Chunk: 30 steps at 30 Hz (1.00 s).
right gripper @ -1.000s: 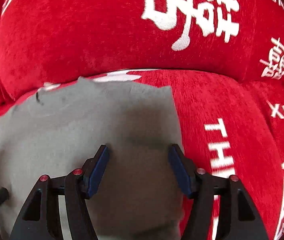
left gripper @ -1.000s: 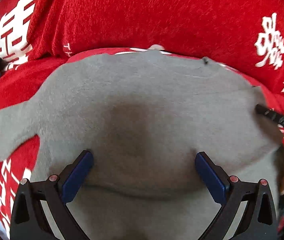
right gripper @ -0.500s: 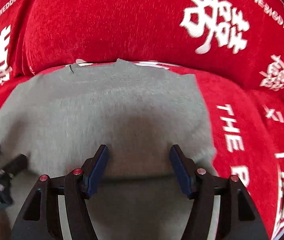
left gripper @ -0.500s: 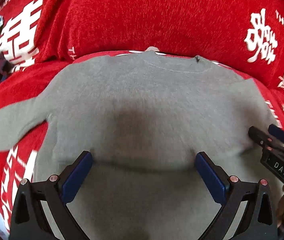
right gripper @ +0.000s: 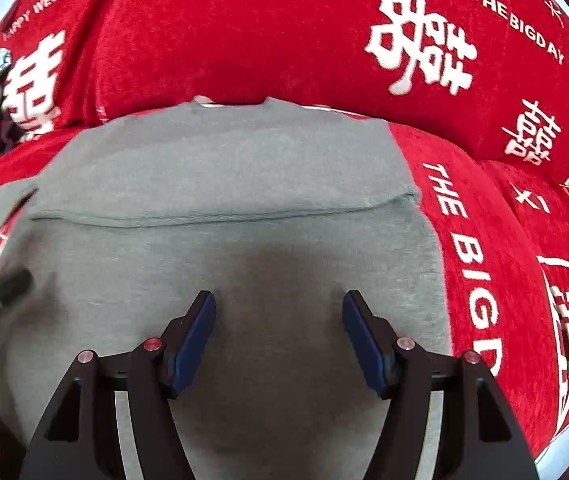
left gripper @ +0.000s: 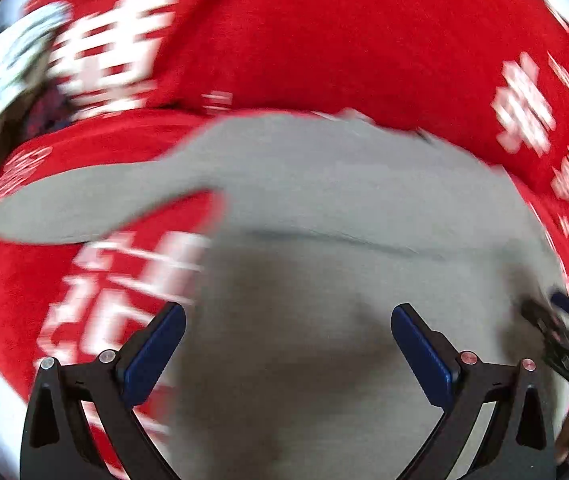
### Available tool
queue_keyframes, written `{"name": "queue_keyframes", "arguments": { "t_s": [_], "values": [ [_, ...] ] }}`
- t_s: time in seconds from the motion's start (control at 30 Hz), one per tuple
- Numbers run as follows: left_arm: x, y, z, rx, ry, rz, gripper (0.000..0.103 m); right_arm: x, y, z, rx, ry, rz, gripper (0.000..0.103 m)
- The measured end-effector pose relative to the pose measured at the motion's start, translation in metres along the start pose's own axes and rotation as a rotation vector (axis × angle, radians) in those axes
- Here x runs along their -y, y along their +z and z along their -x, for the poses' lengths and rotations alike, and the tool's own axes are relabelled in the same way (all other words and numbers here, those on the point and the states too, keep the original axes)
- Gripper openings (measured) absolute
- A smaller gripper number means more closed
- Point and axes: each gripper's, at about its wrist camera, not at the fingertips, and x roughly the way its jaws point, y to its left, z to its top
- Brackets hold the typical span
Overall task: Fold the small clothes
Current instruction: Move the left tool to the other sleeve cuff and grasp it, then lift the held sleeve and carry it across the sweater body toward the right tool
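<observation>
Two grippers hang over a soft grey sweater [right gripper: 220, 168] lying flat on a red sofa cover with white letters [right gripper: 480, 280]. The left gripper [left gripper: 287, 332] and right gripper [right gripper: 279, 322] both have jaws spread wide, holding nothing. One sleeve [left gripper: 68, 200] sticks out left. A fold line crosses the middle. Bare red cover lies along the sweater's right edge.

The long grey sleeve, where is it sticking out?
In the left wrist view, the grey sweater's sleeve stretches out to the left over the red sofa cover.
</observation>
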Motion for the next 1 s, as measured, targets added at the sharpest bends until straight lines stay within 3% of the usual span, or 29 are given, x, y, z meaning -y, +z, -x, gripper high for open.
{"name": "queue_keyframes", "arguments": {
  "t_s": [0.1,0.3,0.4,0.47,0.5,0.67,0.7,0.73,0.77,0.87,1.0],
  "values": [
    [-0.084,0.02,0.007,0.046,0.113,0.174,0.103,-0.02,0.005,0.004,0.014,0.013,0.043,0.07],
    [-0.268,0.039,-0.017,0.021,0.337,0.58,0.103,-0.068,0.003,0.007,0.016,0.052,0.151,0.07],
    [-0.321,0.032,-0.041,-0.021,0.346,0.721,0.103,-0.084,0.002,0.006,0.009,0.053,0.188,0.07],
    [-0.328,0.039,-0.046,0.018,0.389,0.707,0.103,-0.092,0.004,0.003,0.001,0.046,0.211,0.07],
    [-0.329,0.048,-0.054,0.02,0.349,0.689,0.103,-0.097,0.005,0.001,-0.002,0.039,0.223,0.07],
    [-0.324,0.078,-0.081,0.042,0.327,0.621,0.101,-0.112,0.013,-0.004,-0.011,0.024,0.244,0.07],
    [-0.322,0.083,-0.084,0.066,0.326,0.596,0.075,-0.114,0.015,-0.004,-0.01,0.025,0.246,0.07],
    [-0.321,0.086,-0.083,0.076,0.341,0.573,0.021,-0.116,0.017,-0.004,-0.01,0.024,0.249,0.07],
    [-0.321,0.088,-0.087,0.068,0.32,0.556,0.011,-0.119,0.019,-0.006,-0.009,0.021,0.254,0.07],
    [-0.332,0.088,-0.084,0.082,0.24,0.59,0.011,-0.124,0.028,-0.011,-0.011,0.021,0.266,0.07],
    [-0.333,0.085,-0.061,0.132,0.229,0.596,0.011,-0.14,0.061,-0.025,0.008,0.027,0.273,0.07]
  ]
}}
